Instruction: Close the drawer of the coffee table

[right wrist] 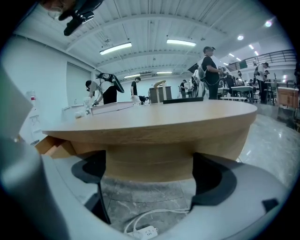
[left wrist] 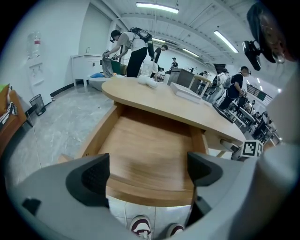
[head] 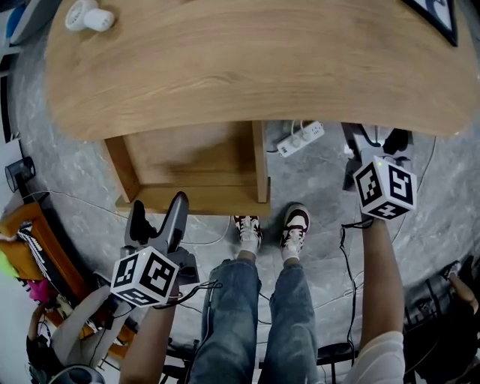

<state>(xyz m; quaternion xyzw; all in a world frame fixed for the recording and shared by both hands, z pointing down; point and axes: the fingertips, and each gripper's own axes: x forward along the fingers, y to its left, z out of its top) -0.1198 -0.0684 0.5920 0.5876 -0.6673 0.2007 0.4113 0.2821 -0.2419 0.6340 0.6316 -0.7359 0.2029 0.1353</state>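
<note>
Presently: open light-wood drawer (left wrist: 150, 145), pulled out from under the oval wooden coffee-table surface (head: 247, 67), directly ahead of the left gripper (left wrist: 149, 174), front panel crosswise just beyond the jaws. Jaws parted, holding nothing; aimed forward, slightly down. Right gripper (right wrist: 149, 176): farther aside, level, jaws spread, empty.

Grey marble floor (left wrist: 49, 126); white walls (left wrist: 51, 47); ceiling strip lights (left wrist: 157, 6).

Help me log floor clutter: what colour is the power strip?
The power strip is white; the head view shows it best.
</note>
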